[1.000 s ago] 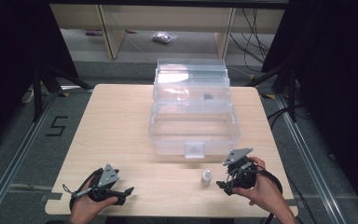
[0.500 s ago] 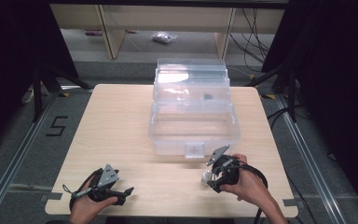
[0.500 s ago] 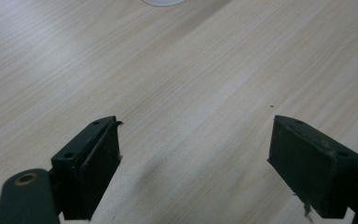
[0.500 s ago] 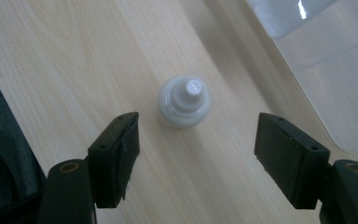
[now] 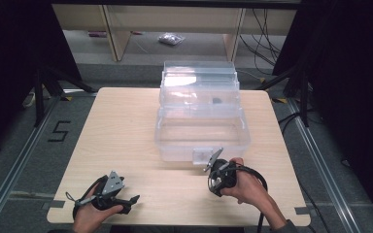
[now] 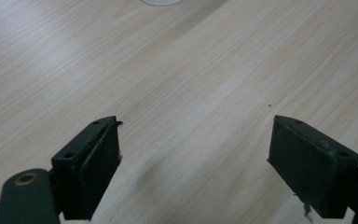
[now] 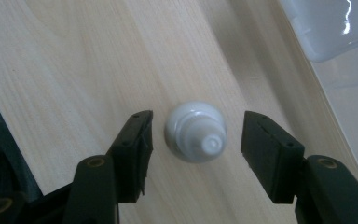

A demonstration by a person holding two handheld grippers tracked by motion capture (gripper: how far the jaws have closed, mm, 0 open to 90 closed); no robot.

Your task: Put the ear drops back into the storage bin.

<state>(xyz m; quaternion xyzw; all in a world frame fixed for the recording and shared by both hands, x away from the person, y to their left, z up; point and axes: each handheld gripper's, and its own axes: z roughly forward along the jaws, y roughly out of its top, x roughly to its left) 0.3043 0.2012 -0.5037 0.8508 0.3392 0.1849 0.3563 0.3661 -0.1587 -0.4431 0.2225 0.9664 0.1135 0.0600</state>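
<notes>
A small white bottle (image 7: 196, 132) with a ribbed cap stands upright on the wooden table (image 5: 126, 126), seen from above in the right gripper view. My right gripper (image 7: 196, 140) is open and points down, one jaw on each side of the bottle, neither touching it. In the high view the right gripper (image 5: 218, 182) sits just in front of the clear box's latch (image 5: 201, 155) and covers the bottle. My left gripper (image 5: 131, 200) rests near the table's front left, open, pointing right. The left gripper (image 6: 193, 158) has bare wood between its jaws.
A clear plastic box (image 5: 201, 131) stands mid-table with its lid (image 5: 199, 80) raised at the back and a small dark item (image 5: 217, 101) in its upper tray. The box's corner (image 7: 335, 28) lies close beyond the right gripper. Shelving and cables are behind the table.
My right gripper has swung left and tipped down, from beside the white bottle to straddling it. The left gripper has stayed put.
</notes>
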